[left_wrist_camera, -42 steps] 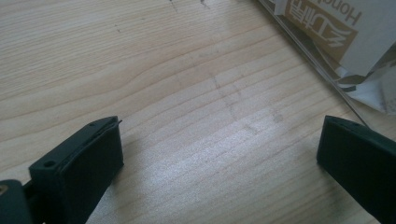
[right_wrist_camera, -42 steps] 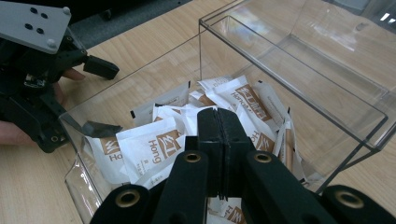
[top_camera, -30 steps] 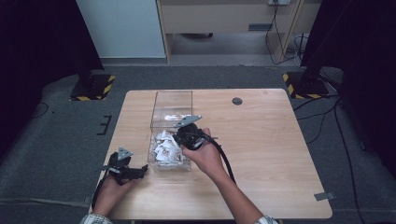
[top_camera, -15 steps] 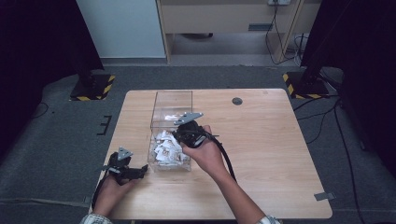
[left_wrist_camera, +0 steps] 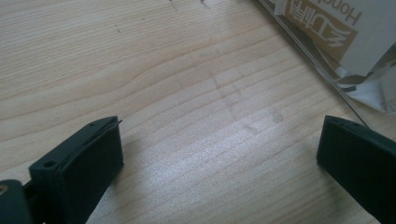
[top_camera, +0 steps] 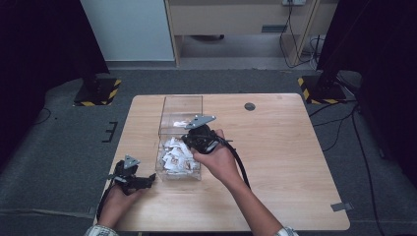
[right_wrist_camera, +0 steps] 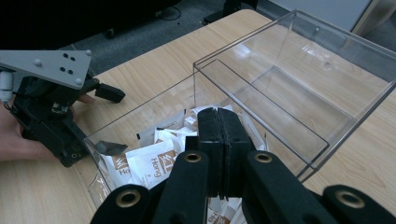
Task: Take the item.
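The clear box (top_camera: 180,142) stood on the tabletop (top_camera: 275,162) with two compartments: the near one heaped with white sachets (top_camera: 178,156), the far one bare. The right claw (right_wrist_camera: 218,140) hung over the near compartment, its jaws pressed flat together above the heap; whether a sachet edge was pinched between them could not be told, since nothing showed past the pads. The left claw (left_wrist_camera: 219,154) rested low on the tabletop just beside the near left corner of the box, jaws spread wide with only wood grain between them, and the wall of the box with a printed sachet behind it showed at the upper right of the left gripper view. The step in hand looked like picking one sachet out of the near compartment. To do it well, the right claw would have needed to part its jaws before dipping into the heap, come down on a single sachet lying on top, take it by a free edge rather than the middle, and lift straight up clear of the box walls so that neighbours were not dragged along. The left claw was well placed to steady the box at that corner should it slide; pressing its wall lightly would probably have been enough.
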`<state>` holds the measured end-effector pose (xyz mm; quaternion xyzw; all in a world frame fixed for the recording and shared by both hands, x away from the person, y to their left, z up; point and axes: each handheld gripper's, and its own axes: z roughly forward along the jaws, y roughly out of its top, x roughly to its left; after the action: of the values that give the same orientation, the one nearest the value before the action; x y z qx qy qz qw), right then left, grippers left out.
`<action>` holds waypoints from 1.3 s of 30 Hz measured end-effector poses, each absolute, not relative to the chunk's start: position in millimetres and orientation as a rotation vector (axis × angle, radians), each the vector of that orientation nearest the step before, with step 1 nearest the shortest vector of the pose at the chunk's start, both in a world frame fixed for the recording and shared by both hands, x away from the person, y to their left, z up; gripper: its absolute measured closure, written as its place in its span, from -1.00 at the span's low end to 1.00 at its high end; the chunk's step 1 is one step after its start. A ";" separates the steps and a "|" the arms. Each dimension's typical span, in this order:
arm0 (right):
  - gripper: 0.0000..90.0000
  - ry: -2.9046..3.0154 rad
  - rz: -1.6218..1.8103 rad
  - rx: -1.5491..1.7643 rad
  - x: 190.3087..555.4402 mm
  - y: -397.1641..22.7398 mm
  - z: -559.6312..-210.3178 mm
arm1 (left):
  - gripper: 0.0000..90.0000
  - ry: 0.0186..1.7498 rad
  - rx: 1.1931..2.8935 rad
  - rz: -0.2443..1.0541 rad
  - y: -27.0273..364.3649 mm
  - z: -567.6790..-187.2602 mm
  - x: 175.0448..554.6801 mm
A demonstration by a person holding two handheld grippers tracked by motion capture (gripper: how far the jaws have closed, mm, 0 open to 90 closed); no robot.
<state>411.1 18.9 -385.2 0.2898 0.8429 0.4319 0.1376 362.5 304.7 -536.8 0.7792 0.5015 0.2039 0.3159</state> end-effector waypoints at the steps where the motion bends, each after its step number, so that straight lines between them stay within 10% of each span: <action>1: 0.98 2.438 1.259 0.837 410.9 18.2 -383.8 | -1.00 1.321 2.052 0.537 304.7 -536.8 362.5; 39: 0.98 2.395 1.316 0.835 398.5 -12.0 -351.6 | -1.00 1.319 2.047 0.526 304.2 -537.2 362.6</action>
<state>398.5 -12.0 -351.6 0.2893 0.8297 0.4560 0.1416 362.6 304.2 -537.2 0.7786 0.5017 0.1999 0.3195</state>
